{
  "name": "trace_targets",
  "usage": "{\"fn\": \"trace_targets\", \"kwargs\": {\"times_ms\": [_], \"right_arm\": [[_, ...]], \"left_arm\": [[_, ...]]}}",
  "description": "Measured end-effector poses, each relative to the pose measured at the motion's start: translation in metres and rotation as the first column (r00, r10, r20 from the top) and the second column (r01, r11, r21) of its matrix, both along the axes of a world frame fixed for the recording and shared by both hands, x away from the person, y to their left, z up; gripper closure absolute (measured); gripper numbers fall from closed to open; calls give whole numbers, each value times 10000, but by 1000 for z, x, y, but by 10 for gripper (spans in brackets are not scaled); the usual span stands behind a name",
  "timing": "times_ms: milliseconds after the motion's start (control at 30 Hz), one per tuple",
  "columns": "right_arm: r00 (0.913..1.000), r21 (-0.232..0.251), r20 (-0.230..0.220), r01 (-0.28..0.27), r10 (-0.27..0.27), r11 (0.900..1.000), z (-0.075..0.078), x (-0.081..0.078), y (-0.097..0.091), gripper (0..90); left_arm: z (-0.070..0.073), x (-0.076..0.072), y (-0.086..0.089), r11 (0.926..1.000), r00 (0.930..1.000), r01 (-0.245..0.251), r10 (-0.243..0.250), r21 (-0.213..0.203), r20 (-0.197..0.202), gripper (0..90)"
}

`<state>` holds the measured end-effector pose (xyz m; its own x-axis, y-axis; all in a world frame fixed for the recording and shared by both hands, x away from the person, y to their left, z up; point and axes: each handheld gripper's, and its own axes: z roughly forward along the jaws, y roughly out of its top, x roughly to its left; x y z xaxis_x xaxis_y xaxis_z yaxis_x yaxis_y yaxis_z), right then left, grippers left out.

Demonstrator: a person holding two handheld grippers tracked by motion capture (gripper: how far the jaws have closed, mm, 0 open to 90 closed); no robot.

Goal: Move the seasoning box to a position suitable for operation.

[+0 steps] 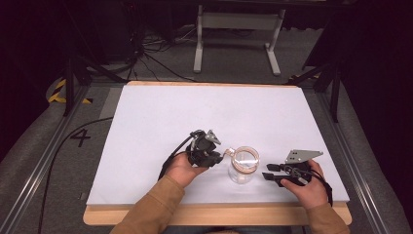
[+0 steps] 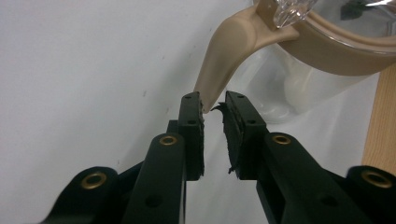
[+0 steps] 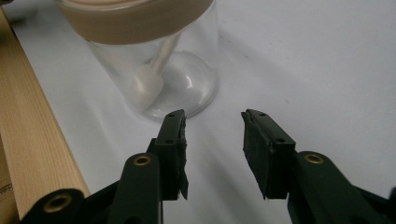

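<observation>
One clear glass jar (image 1: 242, 168) stands upright on the white table surface (image 1: 160, 122), near the edge closest to the person and between the two hands. A tan band (image 3: 135, 21) rings its mouth, and a clear lid (image 2: 359, 23) sits in that band. From the band a tan tab (image 2: 224, 56) curves out and down on the jar's left side. Inside the jar, seen through the glass in the right gripper view, one pale scoop (image 3: 148, 84) leans with its bowl near the base.

The left gripper (image 2: 212, 109), held in the person's left hand (image 1: 182, 168), is just beside the jar on its left. Its two jaws are nearly closed, with only a narrow gap between them, and the tip of the tan tab sits in that gap at the jaw tips. The tab touches the left jaw's inner face; whether the right jaw also presses on it cannot be told, so a firm grip is not certain.

The right gripper (image 3: 212, 116), held in the right hand (image 1: 311, 187), lies low over the table to the right of the jar, pointing at it. Its jaws are spread moderately wide with nothing between them, and their tips stop short of the glass.

In count: one jar, one lid, one scoop, two grippers, two hands. A wooden edge (image 1: 219, 214) borders the near side of the white surface.
</observation>
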<state>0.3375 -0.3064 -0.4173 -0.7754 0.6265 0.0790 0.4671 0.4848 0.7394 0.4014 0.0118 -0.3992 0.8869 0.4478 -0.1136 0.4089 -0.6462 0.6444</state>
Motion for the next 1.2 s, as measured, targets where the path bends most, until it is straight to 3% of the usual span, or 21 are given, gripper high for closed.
{"fn": "trace_targets", "kwargs": {"times_ms": [133, 200, 533, 800, 1033, 1200], "right_arm": [[10000, 3, -13, -1, 1, 10000, -1, -1, 0, 605], [10000, -11, -18, 2, -2, 10000, -1, -2, 1, 605], [9998, -38, -22, 184, -185, 9998, -2, -12, -5, 605], [9961, 67, -5, 880, -880, 9961, -3, -33, -22, 605], [9928, 84, 5, 1199, -1199, 9927, -3, -38, -29, 608], [9947, 69, 33, 1031, -1031, 9946, -4, -36, -23, 615]], "left_arm": [[-1, -1, -4, 9999, 9999, 102, -102, 91, 49, 826], [-1, -1, -6, 9996, 9995, 110, -118, 262, 298, 841], [-1, 9, -12, 9997, 9993, 125, -132, 195, 354, 851], [-1, 26, -24, 9994, 9987, 281, -290, 222, 420, 861], [-5, 32, -33, 9992, 9949, 374, -386, 142, 928, 860], [-4, 33, -28, 9995, 9981, 327, -325, -27, 533, 848]]}}
